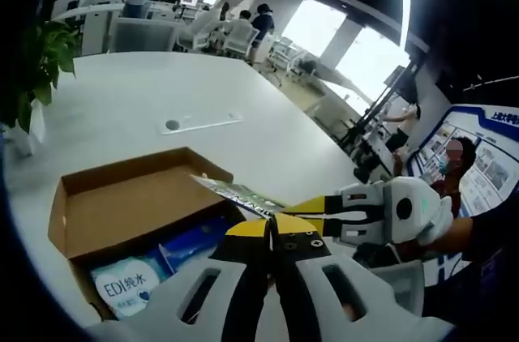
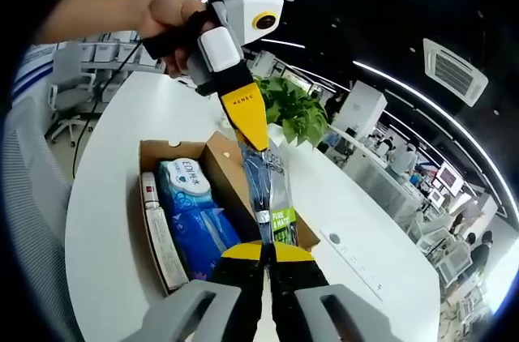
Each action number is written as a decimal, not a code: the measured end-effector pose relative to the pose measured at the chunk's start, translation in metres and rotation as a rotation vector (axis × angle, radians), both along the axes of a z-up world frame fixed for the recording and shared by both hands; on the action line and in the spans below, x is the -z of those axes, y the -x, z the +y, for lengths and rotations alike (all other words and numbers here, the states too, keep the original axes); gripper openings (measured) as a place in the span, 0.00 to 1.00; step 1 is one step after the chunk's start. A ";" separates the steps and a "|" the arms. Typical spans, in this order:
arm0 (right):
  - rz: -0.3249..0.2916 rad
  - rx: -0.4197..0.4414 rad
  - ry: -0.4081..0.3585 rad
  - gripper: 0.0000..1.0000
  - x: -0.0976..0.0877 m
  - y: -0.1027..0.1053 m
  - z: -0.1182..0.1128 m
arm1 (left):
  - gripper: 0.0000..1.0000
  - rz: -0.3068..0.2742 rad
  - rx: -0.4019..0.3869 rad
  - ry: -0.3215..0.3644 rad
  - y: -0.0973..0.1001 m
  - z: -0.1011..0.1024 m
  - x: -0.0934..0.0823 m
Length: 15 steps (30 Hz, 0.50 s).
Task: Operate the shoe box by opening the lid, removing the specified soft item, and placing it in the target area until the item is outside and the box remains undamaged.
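1. An open-plan office with desks, screens and people far back surrounds a wide white table (image 1: 146, 107), which holds a potted plant (image 2: 296, 111) and a cardboard shoe box (image 1: 122, 204).
2. In the left gripper view, from left to right: the plant's leaves at the edge, the box with its lid already open, a blue-and-white soft pack (image 1: 134, 281) lying inside, then a thin foil packet (image 1: 239, 194) stretched above the box's right rim.
3. The left gripper (image 1: 272, 232) is closed, its yellow tips pinching one end of the packet; the right gripper (image 1: 320, 211), coming in from the right, meets the packet at the same spot.
4. In the right gripper view, from left to right: a slim red-and-white carton (image 2: 154, 216) along the box's left wall, the soft pack beside it, then the packet held taut above the box.
5. There the right gripper (image 2: 268, 254) is clamped on the packet's near end, the left gripper on its far end.
6. As I judge it, the lid step is done and the packet is lifted clear of the box; carrying it to the target area and letting go remain. The box looks undamaged.
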State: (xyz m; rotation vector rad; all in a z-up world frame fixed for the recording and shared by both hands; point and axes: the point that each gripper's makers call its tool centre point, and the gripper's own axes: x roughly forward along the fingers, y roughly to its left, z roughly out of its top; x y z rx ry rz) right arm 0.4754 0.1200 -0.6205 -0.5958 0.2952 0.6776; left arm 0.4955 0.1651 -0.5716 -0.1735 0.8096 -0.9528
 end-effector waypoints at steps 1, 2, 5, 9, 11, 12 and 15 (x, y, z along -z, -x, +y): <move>0.001 0.005 0.002 0.00 0.001 0.001 -0.003 | 0.00 0.000 0.004 -0.001 0.001 -0.002 0.001; 0.003 0.007 0.003 0.00 0.002 0.001 -0.005 | 0.00 0.003 0.009 -0.001 0.002 -0.005 0.002; 0.004 0.014 0.010 0.00 0.006 0.003 -0.012 | 0.00 0.009 0.020 -0.003 0.004 -0.012 0.006; 0.009 0.026 0.018 0.00 0.010 0.006 -0.020 | 0.00 0.016 0.033 -0.006 0.007 -0.021 0.010; 0.010 0.033 0.020 0.00 0.012 0.007 -0.025 | 0.00 0.019 0.041 -0.008 0.008 -0.027 0.012; 0.011 0.037 0.023 0.00 0.014 0.007 -0.029 | 0.00 0.020 0.047 -0.009 0.009 -0.030 0.014; 0.015 0.045 0.034 0.00 0.018 0.009 -0.036 | 0.00 0.028 0.056 -0.009 0.011 -0.038 0.019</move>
